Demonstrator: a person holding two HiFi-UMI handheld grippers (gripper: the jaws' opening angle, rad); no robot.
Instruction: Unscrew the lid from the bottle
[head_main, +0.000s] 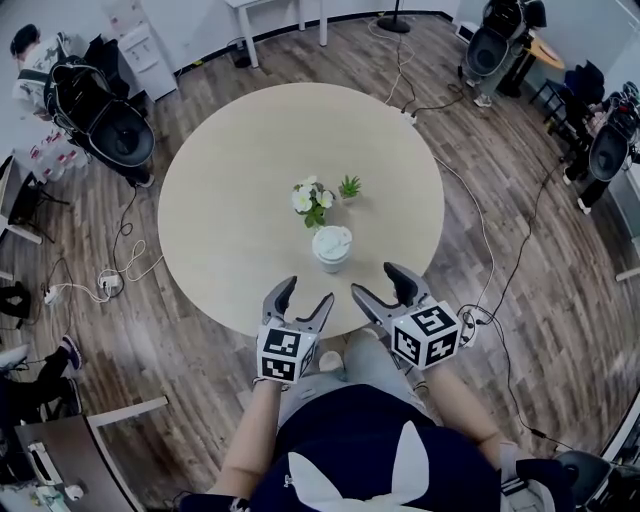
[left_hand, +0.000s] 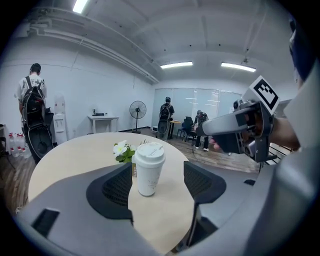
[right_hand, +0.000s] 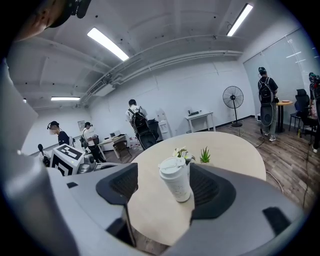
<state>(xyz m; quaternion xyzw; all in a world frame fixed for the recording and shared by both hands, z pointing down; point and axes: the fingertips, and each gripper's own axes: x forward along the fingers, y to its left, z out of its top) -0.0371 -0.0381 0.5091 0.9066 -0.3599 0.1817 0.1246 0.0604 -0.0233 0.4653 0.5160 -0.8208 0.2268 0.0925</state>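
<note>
A white cup-shaped bottle (head_main: 332, 247) with a white lid stands upright on the round beige table (head_main: 230, 180), near its front edge. My left gripper (head_main: 305, 294) is open at the table's edge, a little short of the bottle and to its left. My right gripper (head_main: 377, 281) is open too, just right of the bottle and apart from it. In the left gripper view the bottle (left_hand: 149, 170) stands beyond the spread jaws. The right gripper view shows the bottle (right_hand: 176, 179) the same way, ahead of the jaws and untouched.
White flowers (head_main: 313, 200) and a small green plant (head_main: 349, 186) stand just behind the bottle. Cables (head_main: 480, 230) trail over the wooden floor around the table. Strollers (head_main: 110, 120), chairs and several people stand along the room's edges.
</note>
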